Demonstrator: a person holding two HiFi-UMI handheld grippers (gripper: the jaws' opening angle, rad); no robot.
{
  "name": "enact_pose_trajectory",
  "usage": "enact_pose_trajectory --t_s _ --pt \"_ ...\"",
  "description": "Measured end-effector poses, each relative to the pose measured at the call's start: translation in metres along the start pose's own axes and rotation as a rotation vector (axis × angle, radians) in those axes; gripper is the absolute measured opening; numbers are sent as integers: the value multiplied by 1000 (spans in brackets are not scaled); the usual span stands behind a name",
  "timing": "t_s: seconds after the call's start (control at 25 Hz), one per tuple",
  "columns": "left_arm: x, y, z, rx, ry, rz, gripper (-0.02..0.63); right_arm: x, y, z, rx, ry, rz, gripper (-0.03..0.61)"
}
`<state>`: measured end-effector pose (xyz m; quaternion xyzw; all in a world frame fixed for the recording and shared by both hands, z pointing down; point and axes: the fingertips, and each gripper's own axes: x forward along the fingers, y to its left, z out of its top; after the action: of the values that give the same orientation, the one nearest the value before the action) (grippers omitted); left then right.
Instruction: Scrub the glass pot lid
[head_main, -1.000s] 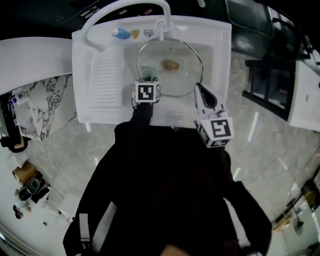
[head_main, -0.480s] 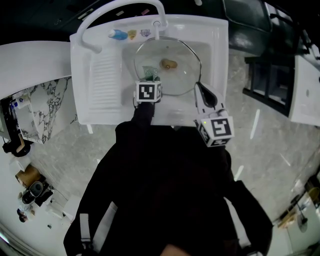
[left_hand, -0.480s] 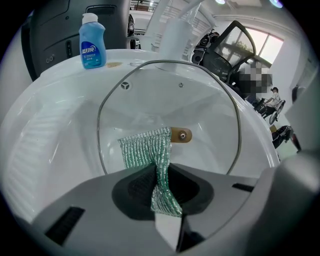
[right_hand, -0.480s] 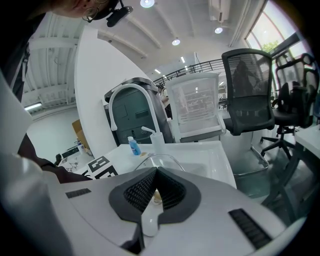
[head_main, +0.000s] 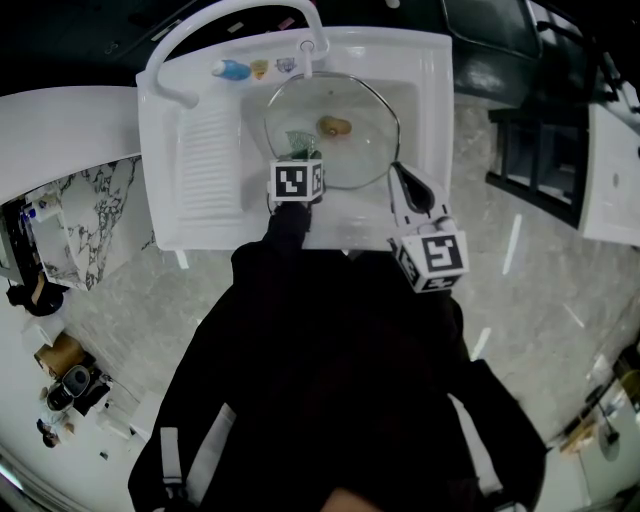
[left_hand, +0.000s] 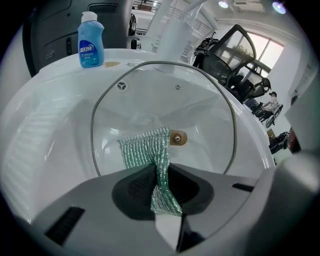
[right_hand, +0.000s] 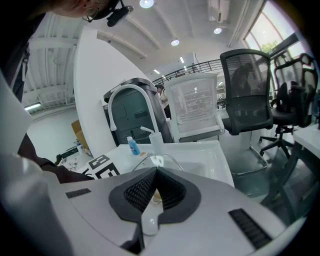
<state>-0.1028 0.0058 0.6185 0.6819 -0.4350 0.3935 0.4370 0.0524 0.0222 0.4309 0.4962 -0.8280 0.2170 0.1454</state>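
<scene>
A round glass pot lid (head_main: 350, 150) with a brown knob (head_main: 335, 126) leans tilted in the white sink basin (head_main: 430, 90). My left gripper (head_main: 298, 158) is shut on a green mesh scrub cloth (left_hand: 147, 150). The cloth lies against the lid glass (left_hand: 200, 115) just left of the knob (left_hand: 177, 138). My right gripper (head_main: 396, 172) sits at the lid's near right rim with its jaws pressed together on the edge. In the right gripper view the lid (right_hand: 162, 161) rises just beyond the right gripper (right_hand: 154, 185).
A blue detergent bottle (left_hand: 91, 40) stands on the sink's back ledge beside the curved white faucet (head_main: 250, 20). A ribbed drainboard (head_main: 210, 150) fills the sink's left half. A marble counter (head_main: 80, 200) lies to the left and office chairs (right_hand: 250, 90) stand behind.
The view drifts slightly. The cloth edges a little up the glass; both grippers and the lid otherwise keep their places.
</scene>
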Motion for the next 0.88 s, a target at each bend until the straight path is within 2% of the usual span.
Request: enact_pose_trajectory --t_s 0.88 --pt "7 -25 4 35 9 -40 63 -5 -10 -5 21 -1 -17 3"
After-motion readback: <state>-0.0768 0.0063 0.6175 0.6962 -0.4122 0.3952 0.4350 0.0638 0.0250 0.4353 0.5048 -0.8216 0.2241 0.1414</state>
